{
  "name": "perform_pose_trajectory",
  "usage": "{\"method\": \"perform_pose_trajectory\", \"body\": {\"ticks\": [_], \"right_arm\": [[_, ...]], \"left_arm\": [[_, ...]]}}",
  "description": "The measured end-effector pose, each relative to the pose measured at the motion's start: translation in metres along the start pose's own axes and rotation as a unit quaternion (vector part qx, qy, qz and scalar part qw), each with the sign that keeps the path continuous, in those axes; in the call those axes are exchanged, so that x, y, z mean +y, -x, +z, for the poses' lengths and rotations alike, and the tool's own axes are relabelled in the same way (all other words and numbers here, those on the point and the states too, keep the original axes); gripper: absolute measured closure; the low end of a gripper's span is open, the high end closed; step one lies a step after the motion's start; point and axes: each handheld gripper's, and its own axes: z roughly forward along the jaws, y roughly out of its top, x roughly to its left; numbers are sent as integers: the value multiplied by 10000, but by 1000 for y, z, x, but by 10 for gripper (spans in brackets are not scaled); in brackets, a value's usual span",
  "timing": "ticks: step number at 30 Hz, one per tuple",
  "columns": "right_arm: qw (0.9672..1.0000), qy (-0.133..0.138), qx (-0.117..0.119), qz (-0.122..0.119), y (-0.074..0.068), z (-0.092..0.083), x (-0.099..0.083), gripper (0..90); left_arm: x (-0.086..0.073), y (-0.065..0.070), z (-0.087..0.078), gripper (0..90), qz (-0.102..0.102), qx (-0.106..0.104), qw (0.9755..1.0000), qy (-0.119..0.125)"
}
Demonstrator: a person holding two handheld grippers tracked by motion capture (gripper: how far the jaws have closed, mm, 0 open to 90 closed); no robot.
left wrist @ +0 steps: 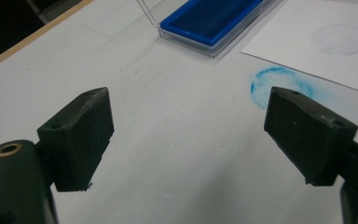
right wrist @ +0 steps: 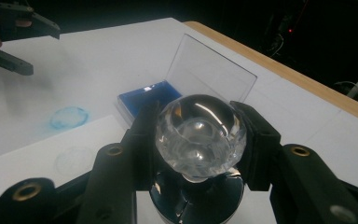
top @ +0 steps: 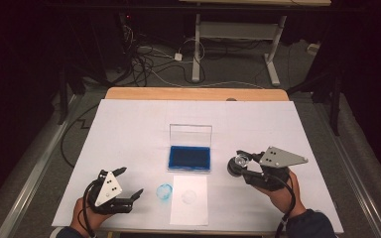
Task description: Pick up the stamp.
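Observation:
My right gripper is shut on a stamp with a clear round knob and a dark metal base, held just above the table, right of the ink pad. In the right gripper view the black jaws clamp the knob from both sides. The blue ink pad lies in its clear case with the lid standing up. A white sheet in front of it bears a faint round print. My left gripper rests open at the front left, nothing between its jaws.
A blue ring-shaped ink mark stains the white table cover left of the sheet, close to my left gripper. The table's wooden edge runs along the back. Cables and a desk frame are on the floor beyond.

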Motion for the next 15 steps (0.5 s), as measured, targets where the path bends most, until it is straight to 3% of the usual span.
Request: {"method": "perform_pose_trajectory", "body": {"ticks": [15], "right_arm": [[9997, 80, 231, -90, -7, 17, 12, 562]], "left_arm": [[-3, 0, -1, 146, -35, -13, 10000, -49]]}}
